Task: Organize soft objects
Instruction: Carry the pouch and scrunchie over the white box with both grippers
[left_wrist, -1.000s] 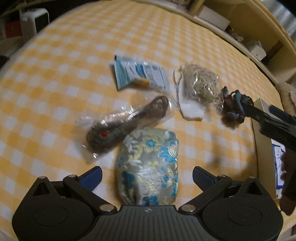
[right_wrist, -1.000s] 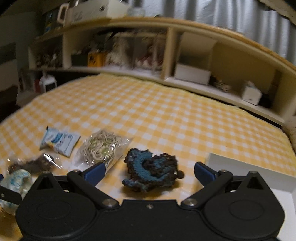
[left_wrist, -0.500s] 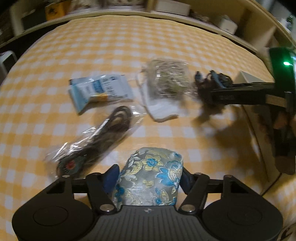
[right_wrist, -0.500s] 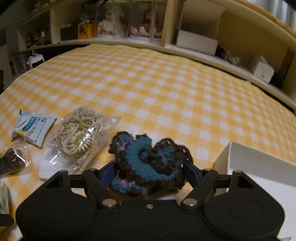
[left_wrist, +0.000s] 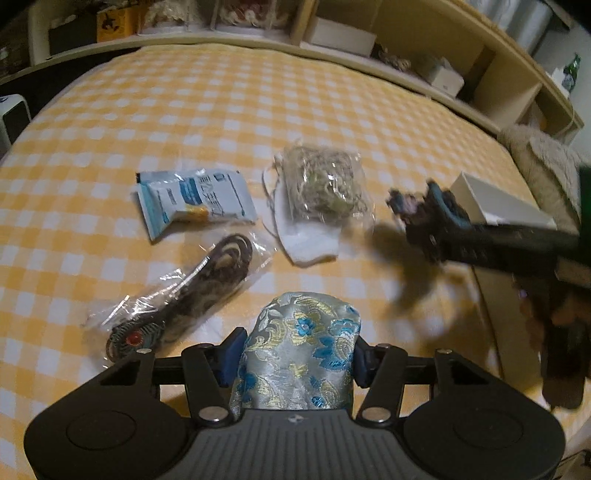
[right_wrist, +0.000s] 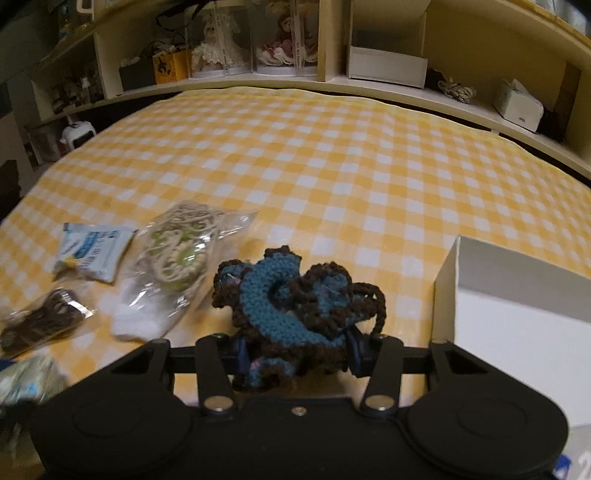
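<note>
A silver-blue flowered brocade pouch (left_wrist: 299, 332) lies on the yellow checked cloth (left_wrist: 258, 110). My left gripper (left_wrist: 295, 356) is closing on it, and both blue pads press into its sides. In the right wrist view a blue and brown crochet piece (right_wrist: 280, 295) sits bunched between the pads of my right gripper (right_wrist: 297, 354), whose jaws are also closing on it. The left wrist view shows that gripper as a blur at the right, with the crochet piece (left_wrist: 410, 206) at its tip. Just right of it stands an open white box (right_wrist: 517, 295).
On the cloth lie a blue-white packet (left_wrist: 192, 201), a clear bag of beige cord (left_wrist: 325, 181) on a white cloth (left_wrist: 314, 243), and a bagged dark cord with a pendant (left_wrist: 192, 291). Cluttered shelves (right_wrist: 384, 62) line the far edge.
Both grippers went from wide open to closed on their items, the left on the pouch, the right on the crochet piece. The right gripper came down and forward over the crochet piece.
</note>
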